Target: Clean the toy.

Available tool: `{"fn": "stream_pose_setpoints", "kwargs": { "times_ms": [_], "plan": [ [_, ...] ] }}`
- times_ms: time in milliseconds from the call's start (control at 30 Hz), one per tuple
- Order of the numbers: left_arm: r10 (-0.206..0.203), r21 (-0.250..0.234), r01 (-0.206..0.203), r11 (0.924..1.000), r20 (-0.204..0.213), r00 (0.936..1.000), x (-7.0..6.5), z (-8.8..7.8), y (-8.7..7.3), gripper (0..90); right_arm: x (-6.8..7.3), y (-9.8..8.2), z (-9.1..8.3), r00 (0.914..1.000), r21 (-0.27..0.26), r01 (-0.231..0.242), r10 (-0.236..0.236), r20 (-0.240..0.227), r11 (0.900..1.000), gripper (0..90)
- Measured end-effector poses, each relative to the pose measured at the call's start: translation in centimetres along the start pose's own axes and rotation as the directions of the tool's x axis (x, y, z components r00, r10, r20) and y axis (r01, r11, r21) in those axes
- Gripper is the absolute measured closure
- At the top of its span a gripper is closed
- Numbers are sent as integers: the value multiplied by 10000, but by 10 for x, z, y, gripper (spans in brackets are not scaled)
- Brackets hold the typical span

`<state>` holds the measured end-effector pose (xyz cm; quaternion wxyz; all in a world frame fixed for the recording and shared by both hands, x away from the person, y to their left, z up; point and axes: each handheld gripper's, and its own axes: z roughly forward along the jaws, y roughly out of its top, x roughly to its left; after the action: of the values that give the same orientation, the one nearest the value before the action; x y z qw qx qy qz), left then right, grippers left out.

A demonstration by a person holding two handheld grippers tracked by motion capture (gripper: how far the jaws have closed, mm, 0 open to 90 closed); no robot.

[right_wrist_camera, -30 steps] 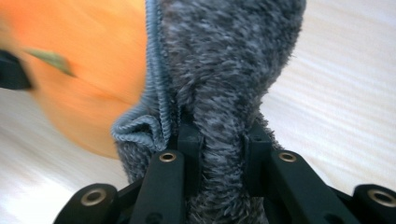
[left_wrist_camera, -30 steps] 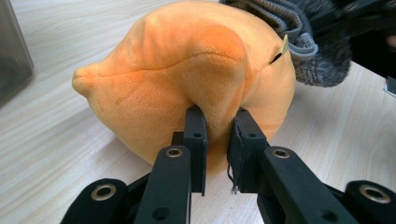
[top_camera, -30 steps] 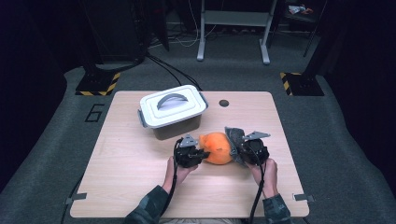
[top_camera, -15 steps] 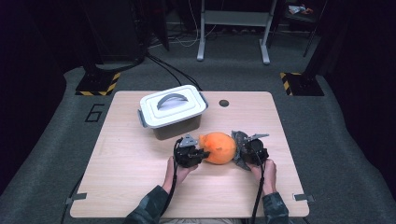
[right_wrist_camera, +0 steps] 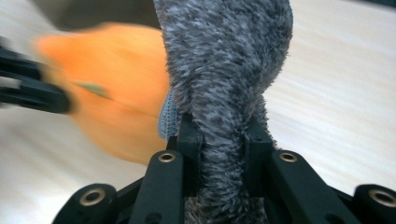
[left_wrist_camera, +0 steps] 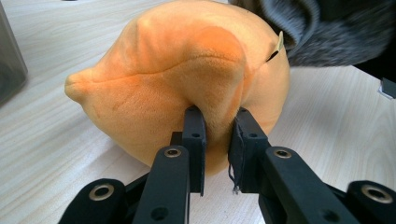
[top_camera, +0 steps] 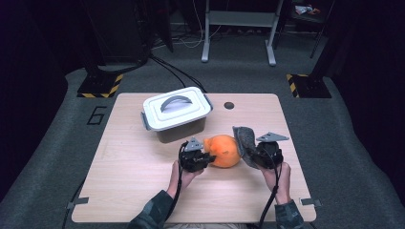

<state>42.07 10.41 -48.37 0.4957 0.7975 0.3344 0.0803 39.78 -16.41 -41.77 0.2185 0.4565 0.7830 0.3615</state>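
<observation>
Dark carpet and equipment stands surrounded the pale wooden surface, which carried few things. Near its middle, a little toward four o'clock, lay the orange plush toy, round with a small pointed tip. The left gripper sat at its nine o'clock side with its jaws closed on a fold of the orange fabric; in the left gripper view the pinched fold was clear between the two black jaws. At the toy's three o'clock side the right gripper was clamped on a grey fuzzy piece, and the right gripper view showed this grey fabric squeezed tightly between its jaws.

Compared with a second earlier, the grey piece had come away from the orange body: before, it lay close against the toy, and now it stood up and apart, lifted a little by the right hand, while the left hand had kept the toy in place. I judged that the grey part was being pulled off the toy and that the separation was almost finished. At eleven o'clock from the toy stood a closed white box with a handle, well apart.
</observation>
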Motion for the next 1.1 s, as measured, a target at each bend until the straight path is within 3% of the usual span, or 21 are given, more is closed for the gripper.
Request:
{"fn": "stream_pose_setpoints", "kwargs": {
  "times_ms": [100, 233, 267, 300, 367, 433, 633, 733, 933, 1100],
  "plan": [
    [-91, -28, 91, 10000, 64, 9999, 0, 0, 0, 775, 19, 12, -4, 9976, -296, 506, -520, -456, 9983, 737],
    [37, 65, -38, 10000, 89, 10000, 2, 0, 0, 774, 43, 23, -1, 9928, -486, 789, -829, -869, 9957, 737],
    [-160, 10, 160, 9999, 125, 9998, 1, 0, -1, 774, 46, 25, 2, 9908, -439, 856, -897, -1016, 9954, 737],
    [60, 14, -60, 10000, 69, 10000, 3, 0, 0, 773, 50, 26, 7, 9898, -286, 940, -965, -1051, 9952, 736],
    [41, 36, -42, 10000, 37, 10000, 4, 0, -1, 771, 55, 26, 17, 9889, 12, 1029, -1022, -1074, 9947, 733],
    [-53, 87, 51, 9999, 182, 9998, 7, 0, -2, 769, 57, 25, 24, 9897, 262, 1274, -1253, -696, 9915, 733],
    [82, 56, -83, 9999, 120, 9999, 6, 1, -2, 769, 48, 24, 27, 9917, 417, 1246, -1230, -384, 9913, 733],
    [-36, 21, 35, 10000, 169, 9999, 6, 1, -2, 769, 41, 22, 26, 9932, 482, 1148, -1137, -248, 9922, 732],
    [1, 58, -2, 10000, 124, 9999, 7, 1, -3, 770, 25, 15, 28, 9972, 721, 603, -633, 405, 9956, 733],
    [-13, 41, 12, 10000, 143, 9999, 8, 1, -4, 770, 9, 6, 35, 9986, 948, 223, -267, 454, 9952, 735]
  ]
}}
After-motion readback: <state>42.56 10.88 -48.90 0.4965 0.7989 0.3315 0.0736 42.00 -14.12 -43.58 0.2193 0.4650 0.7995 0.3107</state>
